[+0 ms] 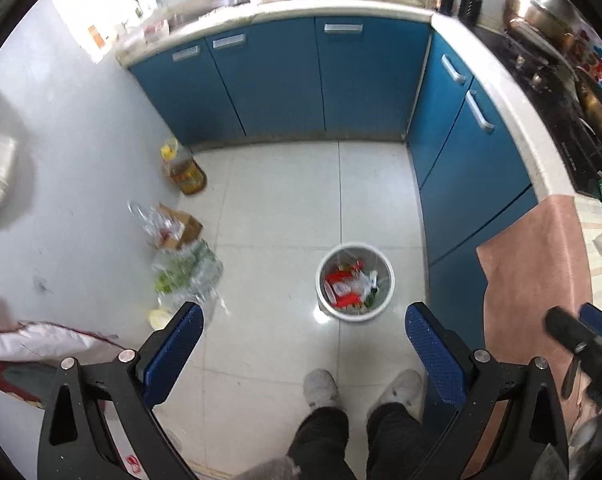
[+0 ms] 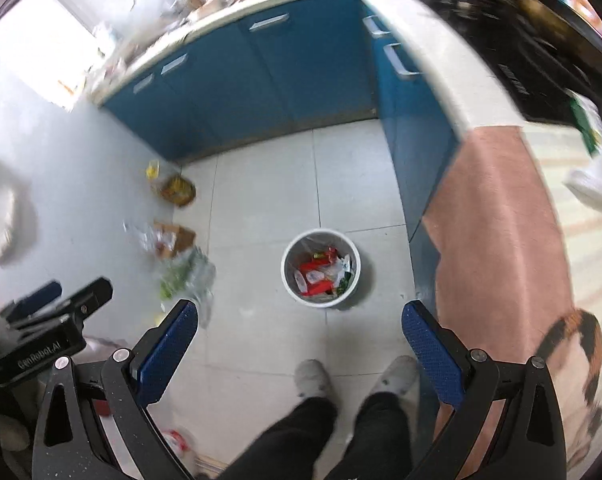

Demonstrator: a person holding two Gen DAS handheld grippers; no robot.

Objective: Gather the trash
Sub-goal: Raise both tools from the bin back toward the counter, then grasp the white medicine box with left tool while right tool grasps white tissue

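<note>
Both the left tongs (image 1: 304,330) and right tongs (image 2: 299,322) hang spread wide, empty, above the pale tiled floor (image 1: 277,208). The round white plastic bin (image 1: 355,282) of red wrappers stands near the blue cabinets' (image 1: 285,80) corner, 2 slippered feet (image 1: 320,388) below it

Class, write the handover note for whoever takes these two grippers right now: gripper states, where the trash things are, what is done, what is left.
Left gripper: open, empty, held above the floor.
Right gripper: open, empty, alongside.
White bin stands on the tiles ahead of your feet, already holding red wrappers.
Clear plastic bags and a cardboard box lie by the left wall; whether they are trash is unclear.
Done: some trash is binned.
Left: probably those wall-side items.
</note>
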